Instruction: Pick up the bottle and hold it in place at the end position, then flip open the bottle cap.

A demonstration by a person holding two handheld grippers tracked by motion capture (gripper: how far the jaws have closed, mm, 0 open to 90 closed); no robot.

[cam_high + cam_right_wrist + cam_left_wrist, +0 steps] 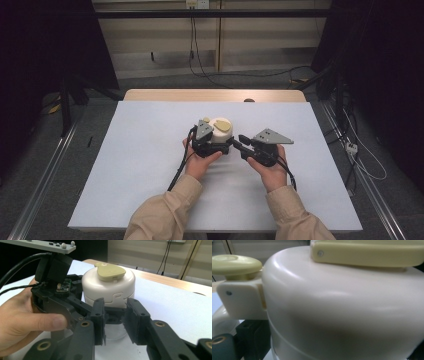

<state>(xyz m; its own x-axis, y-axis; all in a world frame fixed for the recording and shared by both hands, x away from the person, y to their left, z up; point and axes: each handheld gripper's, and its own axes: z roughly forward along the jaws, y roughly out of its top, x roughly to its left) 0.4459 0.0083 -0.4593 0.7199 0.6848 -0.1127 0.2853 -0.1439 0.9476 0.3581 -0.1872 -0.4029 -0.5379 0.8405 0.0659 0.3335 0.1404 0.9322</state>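
Container (220,131), cream with a yellow lid, sits mid-table from above, my left gripper (210,145) against it, jaw state hidden; its view is pressed against the wall. My right gripper (113,322) hangs spread near the clear base; closing carelessly could tip it.

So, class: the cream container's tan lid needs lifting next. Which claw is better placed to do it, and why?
Probably the right claw: it looks open and free, facing the cream container and its tan lid. The left claw is pressed against the container's body, seemingly steadying it.

Glossy smooth plastic container (108,288), matt white table cover (150,150), wooden table edge (200,95).
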